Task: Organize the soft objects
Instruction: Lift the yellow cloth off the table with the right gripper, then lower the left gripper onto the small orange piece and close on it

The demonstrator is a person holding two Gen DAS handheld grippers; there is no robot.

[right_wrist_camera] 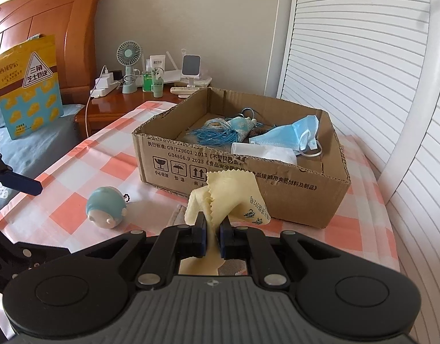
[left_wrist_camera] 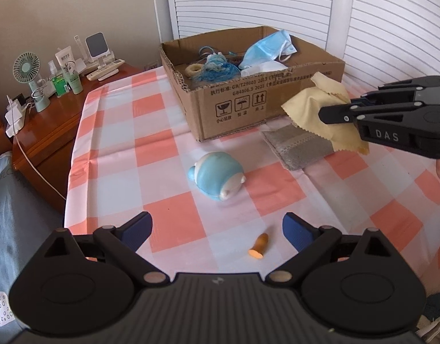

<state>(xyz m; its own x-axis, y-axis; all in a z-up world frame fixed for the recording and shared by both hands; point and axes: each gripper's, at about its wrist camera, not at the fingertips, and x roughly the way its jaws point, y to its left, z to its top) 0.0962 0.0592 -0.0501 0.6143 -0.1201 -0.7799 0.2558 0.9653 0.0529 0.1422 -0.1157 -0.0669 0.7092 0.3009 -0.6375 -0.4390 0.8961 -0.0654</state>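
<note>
My right gripper is shut on a pale yellow cloth with zigzag edges, lifted off the table just in front of the cardboard box. The left wrist view shows the same cloth hanging from the right gripper above a grey pouch. Inside the box lie a blue face mask, a blue tasselled item and white cloth. My left gripper stands open over the checked tablecloth, with a small orange piece between its fingers and a light blue squishy toy beyond.
A wooden nightstand at the left carries a small fan, bottles and chargers. A louvred white door stands behind the box. A bed with a yellow snack bag lies at the far left. The table's left edge drops off.
</note>
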